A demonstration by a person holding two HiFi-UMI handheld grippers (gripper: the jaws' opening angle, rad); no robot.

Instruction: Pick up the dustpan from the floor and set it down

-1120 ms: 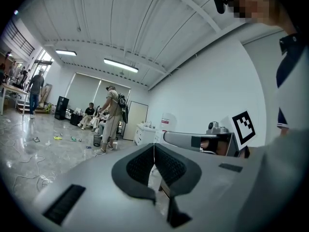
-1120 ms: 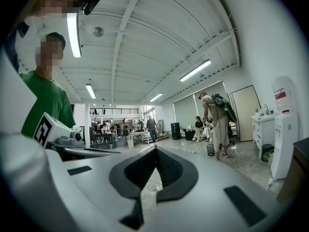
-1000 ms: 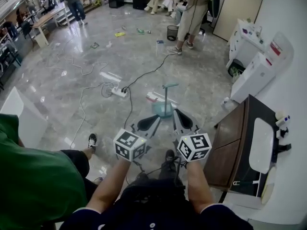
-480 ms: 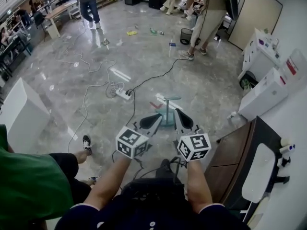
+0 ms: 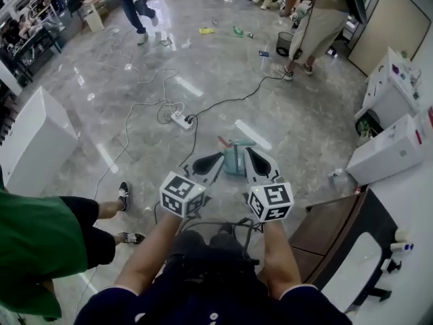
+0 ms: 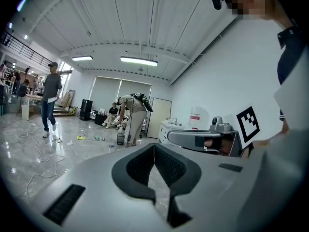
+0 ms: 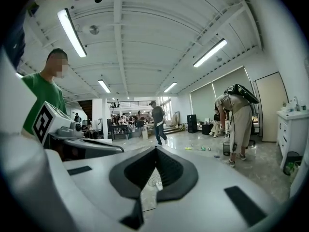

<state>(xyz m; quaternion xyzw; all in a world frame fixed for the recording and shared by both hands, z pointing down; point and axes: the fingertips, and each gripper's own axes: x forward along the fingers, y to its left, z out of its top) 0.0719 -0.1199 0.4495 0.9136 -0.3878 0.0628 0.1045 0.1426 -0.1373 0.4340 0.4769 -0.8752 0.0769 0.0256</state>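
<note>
I am holding the left hand-held gripper and right hand-held gripper closed and empty, above the dustpan standing on the floor ahead. I am worrying that shut jaws meeting its thin handle will knock it over instead of gripping.

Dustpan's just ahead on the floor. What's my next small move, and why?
Probably open the right gripper and tip it down toward the dustpan: its jaws are together and empty, and the dustpan sits on the floor just beyond its tips.
</note>
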